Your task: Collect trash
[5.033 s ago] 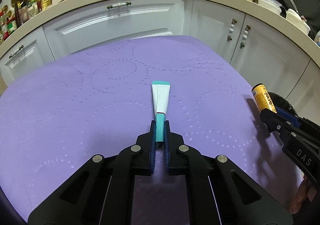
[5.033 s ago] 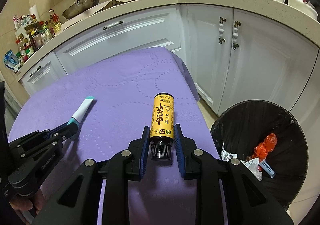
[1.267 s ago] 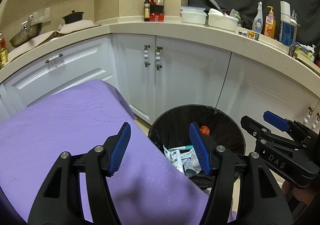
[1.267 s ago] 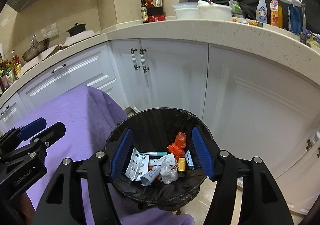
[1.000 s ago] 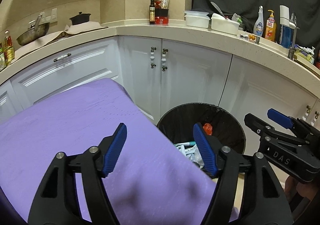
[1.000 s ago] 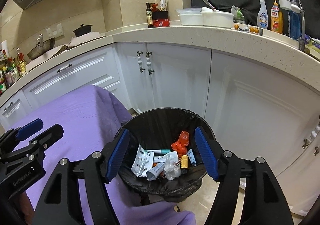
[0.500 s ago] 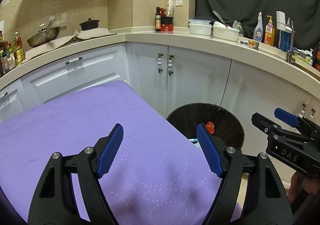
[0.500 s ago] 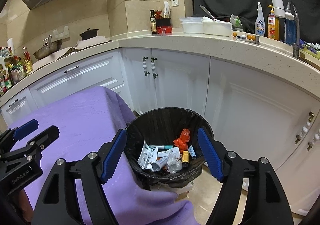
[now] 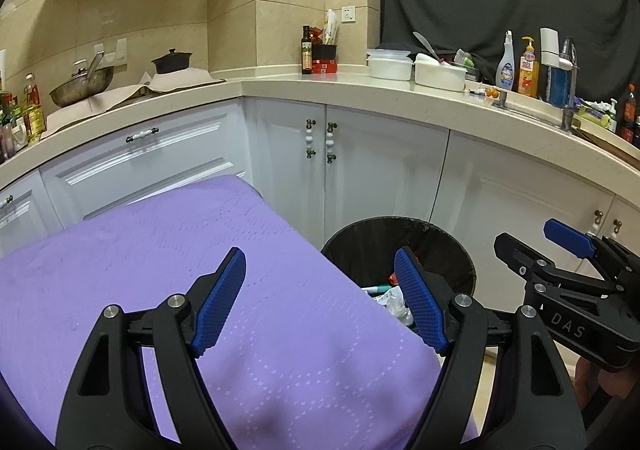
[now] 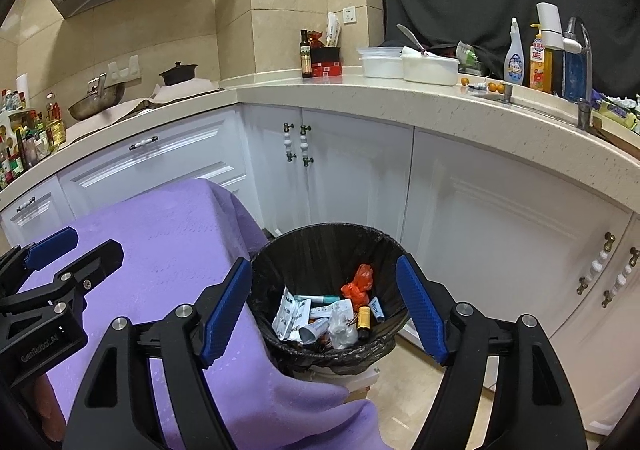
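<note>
Both grippers drawn back, yellow bottle in bin, below right gripper

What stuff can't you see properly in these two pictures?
- Trash bin, left wrist view: the purple cloth and the left gripper hide most of what lies inside.
- Bin bottom, right wrist view: the trash pile covers it.
- Yellow bottle label: too small to read.
- Table's near part: the grippers' black frames cover it in both views.
- Right gripper: the hand holding it is cut off.

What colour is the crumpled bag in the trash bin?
Orange-red; the crumpled bag lies on the trash in the black-lined trash bin, clearest in the right wrist view.
</note>
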The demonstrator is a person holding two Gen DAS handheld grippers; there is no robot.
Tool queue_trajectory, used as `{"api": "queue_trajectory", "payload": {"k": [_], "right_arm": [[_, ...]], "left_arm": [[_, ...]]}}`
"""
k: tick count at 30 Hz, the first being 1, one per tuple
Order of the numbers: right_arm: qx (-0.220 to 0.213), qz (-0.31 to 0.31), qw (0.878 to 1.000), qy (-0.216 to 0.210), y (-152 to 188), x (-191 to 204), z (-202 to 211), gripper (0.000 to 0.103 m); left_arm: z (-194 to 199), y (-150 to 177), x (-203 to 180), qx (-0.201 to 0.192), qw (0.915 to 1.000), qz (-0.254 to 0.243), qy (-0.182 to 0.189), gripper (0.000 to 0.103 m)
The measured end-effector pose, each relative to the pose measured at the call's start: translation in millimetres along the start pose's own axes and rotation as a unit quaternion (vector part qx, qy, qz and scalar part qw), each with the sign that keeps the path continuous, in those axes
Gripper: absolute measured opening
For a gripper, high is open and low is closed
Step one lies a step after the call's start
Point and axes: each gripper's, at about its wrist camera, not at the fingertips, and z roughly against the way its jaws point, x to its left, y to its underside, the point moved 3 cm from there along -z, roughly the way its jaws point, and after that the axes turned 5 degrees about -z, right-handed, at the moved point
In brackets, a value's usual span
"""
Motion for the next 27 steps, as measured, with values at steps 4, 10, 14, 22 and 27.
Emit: {"api": "queue_trajectory", "payload": {"k": [4, 10, 14, 22, 27], "right_arm": [[0.0, 0.001, 1.0, 0.003, -2.9, -0.5, -2.1, 0.073], [0.0, 0.002, 1.0, 0.004, -3.0, -0.3, -1.2, 0.073], [0.001, 0.001, 1.0, 0.004, -3.5, -0.5, -1.5, 0.073], [0.003, 0.001, 1.0, 0.005, -6.8, -4.1, -4.4, 0.073], [0.003, 0.002, 1.0, 0.006, -7.3, -5.5, -6.4, 0.073]], "left_arm": [[-3.5, -1.9, -2.1, 0.002, 1.0, -0.001, -0.001, 0.075], [-8.9, -3.1, -5.3, 0.007, 1.0, -0.002, -0.001, 0.075], [-12.6, -5.1, -7.0, 0.01, 1.0, 0.001, 0.0, 0.075], [-13.7, -5.4, -6.5, 0.011, 0.9999, 0.002, 0.001, 0.075], [-17.4, -6.6, -7.4, 0.013, 0.9999, 0.003, 0.0, 0.075]]}}
